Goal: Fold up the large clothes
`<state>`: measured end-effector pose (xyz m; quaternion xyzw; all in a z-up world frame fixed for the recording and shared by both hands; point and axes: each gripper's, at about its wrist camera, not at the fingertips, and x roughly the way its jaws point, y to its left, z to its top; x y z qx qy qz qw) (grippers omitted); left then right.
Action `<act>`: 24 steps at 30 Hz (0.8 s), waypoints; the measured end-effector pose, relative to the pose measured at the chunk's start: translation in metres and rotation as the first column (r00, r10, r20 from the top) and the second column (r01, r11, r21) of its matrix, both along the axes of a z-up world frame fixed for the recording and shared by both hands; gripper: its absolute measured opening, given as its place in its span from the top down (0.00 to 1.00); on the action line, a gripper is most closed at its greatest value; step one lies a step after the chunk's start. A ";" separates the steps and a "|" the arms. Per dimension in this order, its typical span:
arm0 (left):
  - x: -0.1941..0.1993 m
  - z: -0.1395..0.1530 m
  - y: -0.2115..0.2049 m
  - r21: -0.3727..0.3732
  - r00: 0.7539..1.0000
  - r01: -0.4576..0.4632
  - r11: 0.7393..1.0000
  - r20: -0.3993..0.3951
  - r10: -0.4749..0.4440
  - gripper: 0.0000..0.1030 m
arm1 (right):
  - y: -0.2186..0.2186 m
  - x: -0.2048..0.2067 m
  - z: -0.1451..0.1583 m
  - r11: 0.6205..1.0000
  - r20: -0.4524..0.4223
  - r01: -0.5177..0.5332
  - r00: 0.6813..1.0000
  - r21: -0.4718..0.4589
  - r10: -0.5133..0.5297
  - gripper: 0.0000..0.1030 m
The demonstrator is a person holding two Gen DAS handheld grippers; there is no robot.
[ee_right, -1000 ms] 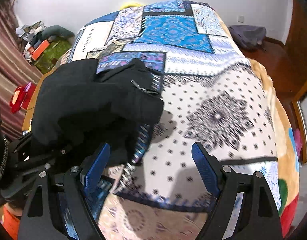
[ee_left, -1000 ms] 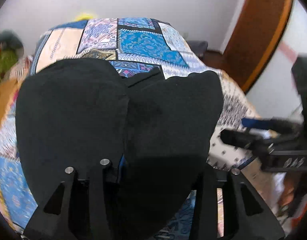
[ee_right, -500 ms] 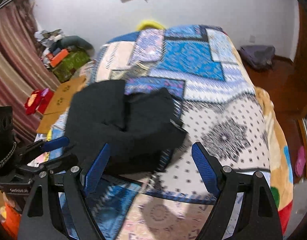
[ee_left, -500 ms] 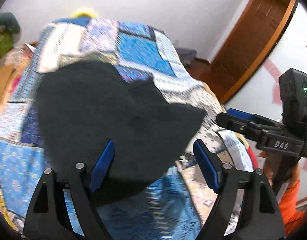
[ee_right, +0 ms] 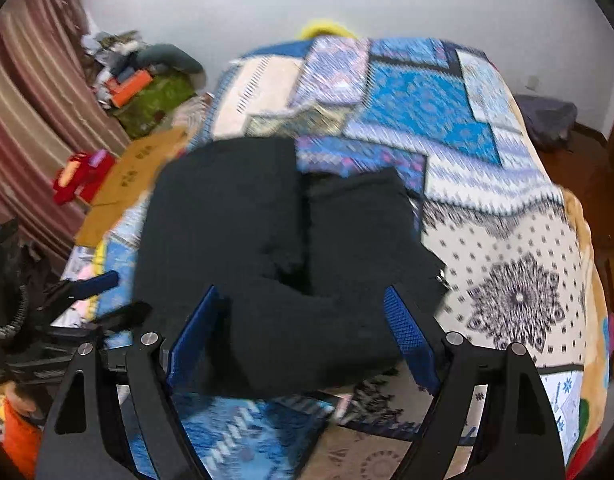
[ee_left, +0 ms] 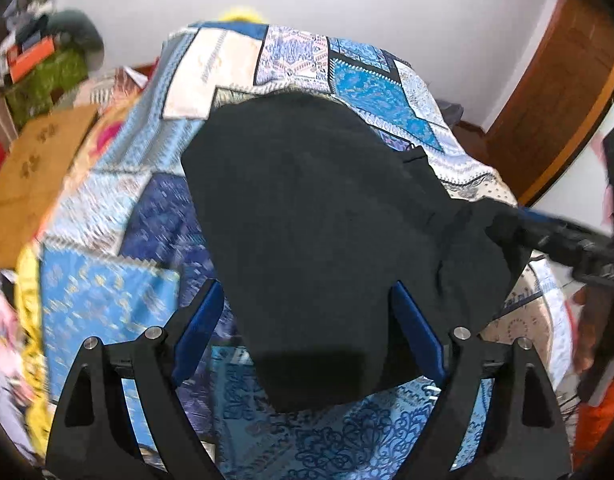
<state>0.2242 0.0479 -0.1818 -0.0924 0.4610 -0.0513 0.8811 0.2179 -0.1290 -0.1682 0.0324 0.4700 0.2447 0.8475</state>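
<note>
A large black garment [ee_left: 315, 220] lies folded in a thick bundle on the patchwork quilt [ee_left: 107, 292] of a bed. My left gripper [ee_left: 305, 292] hovers over its near edge; its jaws are opening, and the blue pads stand clear of the cloth. In the right wrist view the same black garment [ee_right: 287, 240] shows two folded halves side by side, with my right gripper [ee_right: 301, 294] wide open above its near end, holding nothing. The right gripper [ee_left: 507, 224] also shows at the right of the left wrist view, and the left gripper [ee_right: 115, 296] at the left of the right wrist view.
The quilt [ee_right: 507, 280] covers the whole bed. A cardboard box [ee_right: 135, 160], a pile of clutter [ee_right: 159, 96] and a striped curtain [ee_right: 27, 100] stand to the left. A wooden door [ee_left: 559, 92] is on the right. An orange sleeve [ee_left: 599, 420] shows at the lower right.
The left gripper has let go of the black garment and spread wide. Both grippers have drawn back from the bed, so the garment now lies farther off and whole in view.
</note>
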 end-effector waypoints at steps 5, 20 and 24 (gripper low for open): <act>0.002 -0.015 0.002 -0.058 1.000 -0.005 0.998 -0.020 0.003 0.09 | -0.019 0.005 -0.038 1.000 -0.100 0.004 0.995 -0.008 -0.005 0.19; 0.012 -0.004 0.019 -0.056 0.998 -0.057 0.997 -0.015 0.056 0.03 | -0.032 0.015 -0.020 0.999 -0.091 -0.035 0.995 0.001 0.035 0.11; 0.028 -0.010 0.038 -0.114 0.995 -0.076 0.991 -0.067 0.069 0.03 | -0.042 0.027 -0.007 0.998 -0.069 -0.027 0.997 0.055 0.031 0.09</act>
